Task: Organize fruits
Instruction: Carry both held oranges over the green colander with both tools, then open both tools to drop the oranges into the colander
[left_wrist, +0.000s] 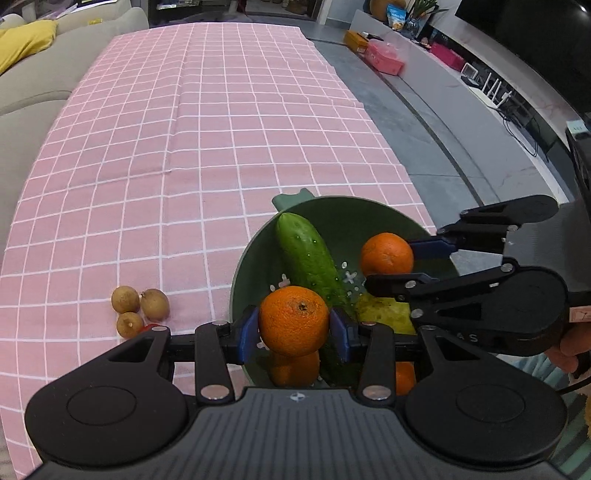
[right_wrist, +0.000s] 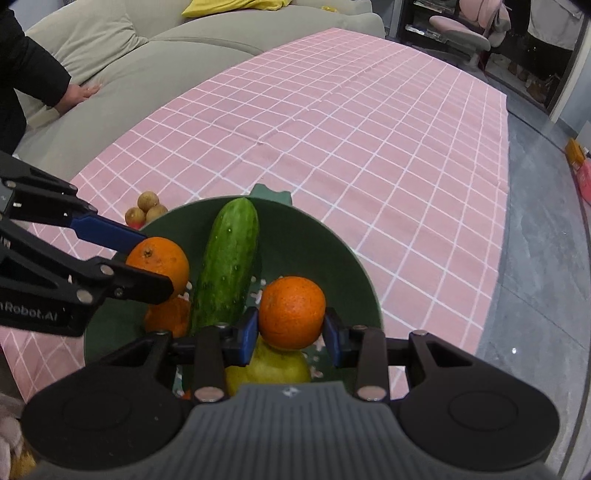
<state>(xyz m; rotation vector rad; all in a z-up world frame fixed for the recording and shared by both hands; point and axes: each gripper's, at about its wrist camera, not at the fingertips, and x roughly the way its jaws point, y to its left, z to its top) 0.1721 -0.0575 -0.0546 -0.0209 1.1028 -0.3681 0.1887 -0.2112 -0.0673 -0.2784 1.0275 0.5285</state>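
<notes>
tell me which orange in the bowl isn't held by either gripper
The orange lying low in the green bowl, left of the cucumber and under the left gripper. The other two oranges are each clamped between blue fingers.

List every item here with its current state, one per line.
Left gripper: shut on an orange, above the bowl.
Right gripper: shut on a second orange.
Green colander bowl: upright, holding produce.
Cucumber: leaning inside bowl.
Longans: clustered on the tablecloth.

pink checked tablecloth (left_wrist: 221, 129), grey sofa (right_wrist: 147, 48), yellow cushion (left_wrist: 22, 40)
</notes>
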